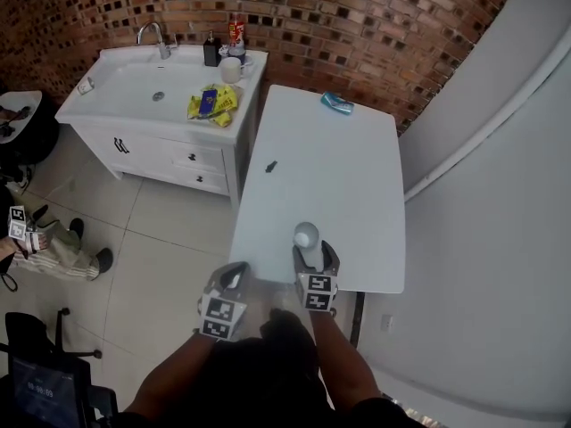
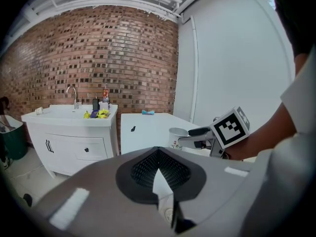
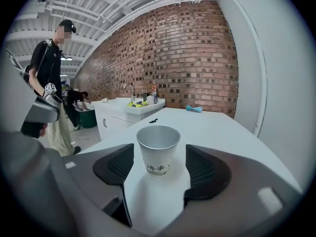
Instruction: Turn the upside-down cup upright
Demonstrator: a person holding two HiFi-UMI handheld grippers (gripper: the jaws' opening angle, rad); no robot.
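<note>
From my head, the view drops steeply onto the white table, mid-frame. The left gripper view sits low off the table's near edge, facing the brick wall; the right gripper view hugs the tabletop, facing likewise. All three share the table, cup and sink counter.

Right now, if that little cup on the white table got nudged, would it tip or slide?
The cup looks like thin paper, so probably light and easily crushed. It stands upright, empty, narrower at its base, so a push near the rim would likely tip it. The table looks smooth; a low nudge may slide it.
</note>
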